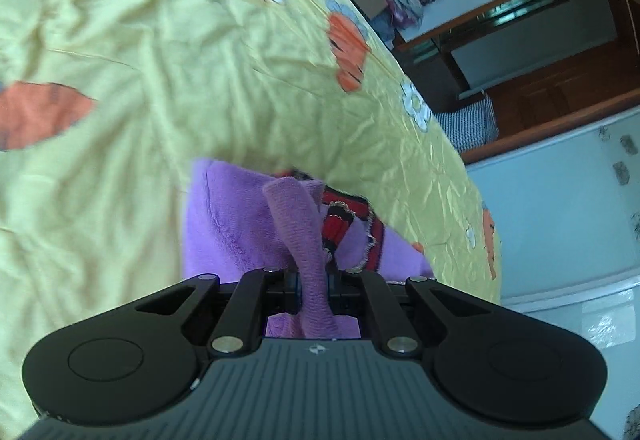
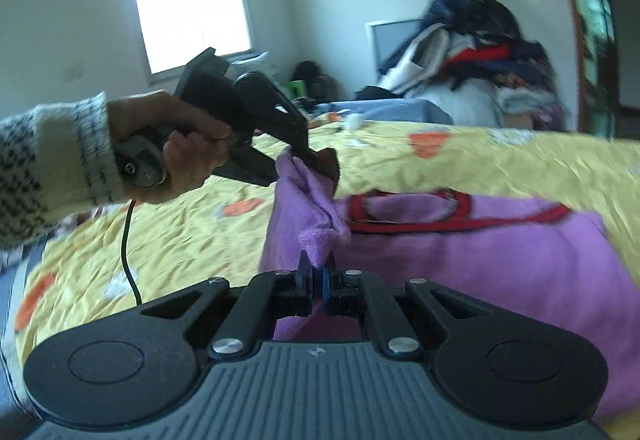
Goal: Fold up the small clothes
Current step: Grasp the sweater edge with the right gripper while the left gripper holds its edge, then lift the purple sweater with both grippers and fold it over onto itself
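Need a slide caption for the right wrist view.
Both claws, right and left, pinch the purple garment over the yellow bedspread.

— What carries everything here?

— A bed [image 2: 480,163], covered by a crinkled yellow bedsheet [image 1: 168,51] printed with orange, white and blue flowers.

— And what lies on it?

— A purple garment with red trim [image 2: 500,256], spread partly flat, one edge lifted off the sheet. At the far side a blue cloth [image 2: 384,109], a small white object [image 2: 354,121] beside it, and a clothes pile [image 2: 480,51] behind; whether that rests on the bed is unclear.
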Motion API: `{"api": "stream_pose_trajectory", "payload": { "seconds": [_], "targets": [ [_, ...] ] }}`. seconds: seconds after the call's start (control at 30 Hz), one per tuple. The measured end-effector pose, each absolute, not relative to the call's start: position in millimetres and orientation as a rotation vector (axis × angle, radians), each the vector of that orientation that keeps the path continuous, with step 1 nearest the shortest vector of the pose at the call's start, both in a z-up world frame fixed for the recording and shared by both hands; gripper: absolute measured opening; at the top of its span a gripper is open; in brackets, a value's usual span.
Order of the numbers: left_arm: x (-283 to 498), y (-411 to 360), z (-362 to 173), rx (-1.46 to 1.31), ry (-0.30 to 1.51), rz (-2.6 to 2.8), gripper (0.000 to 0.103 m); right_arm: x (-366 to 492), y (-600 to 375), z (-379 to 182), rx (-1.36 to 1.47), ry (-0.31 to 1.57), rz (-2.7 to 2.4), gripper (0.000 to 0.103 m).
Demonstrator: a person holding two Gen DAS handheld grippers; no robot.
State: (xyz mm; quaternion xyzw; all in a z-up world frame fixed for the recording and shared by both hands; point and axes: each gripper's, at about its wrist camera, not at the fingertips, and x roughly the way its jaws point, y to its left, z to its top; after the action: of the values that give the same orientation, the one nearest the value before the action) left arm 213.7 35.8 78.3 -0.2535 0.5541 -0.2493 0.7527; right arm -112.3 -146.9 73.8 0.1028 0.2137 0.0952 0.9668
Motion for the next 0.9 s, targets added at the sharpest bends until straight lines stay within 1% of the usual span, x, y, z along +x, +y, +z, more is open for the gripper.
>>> {"api": "stream_pose_trajectory", "payload": {
  "seconds": [0.27,0.53,0.7,0.9],
  "targets": [
    [213.1,-54.7,72.3,-0.505,1.247,-0.564,0.009,-134.8,-214.3,65.3,0.317,0.417,0.096,0.004],
    [202.3,-143.6,57.5,-0.451,1.277,-0.604,0.009,-155.1,-273.0,45.0,0.399,0.438,-0.019,0.004],
    [195.3,-185.7,49.6,-0.405,1.293,-0.629,0.009,-163.0,-303.7,34.1,0.453,0.448,-0.084,0.004],
    [185.9,-217.3,44.1,-0.372,1.302,-0.647,0.009,-174.7,-323.8,24.9,0.486,0.462,-0.126,0.004]
  ]
}}
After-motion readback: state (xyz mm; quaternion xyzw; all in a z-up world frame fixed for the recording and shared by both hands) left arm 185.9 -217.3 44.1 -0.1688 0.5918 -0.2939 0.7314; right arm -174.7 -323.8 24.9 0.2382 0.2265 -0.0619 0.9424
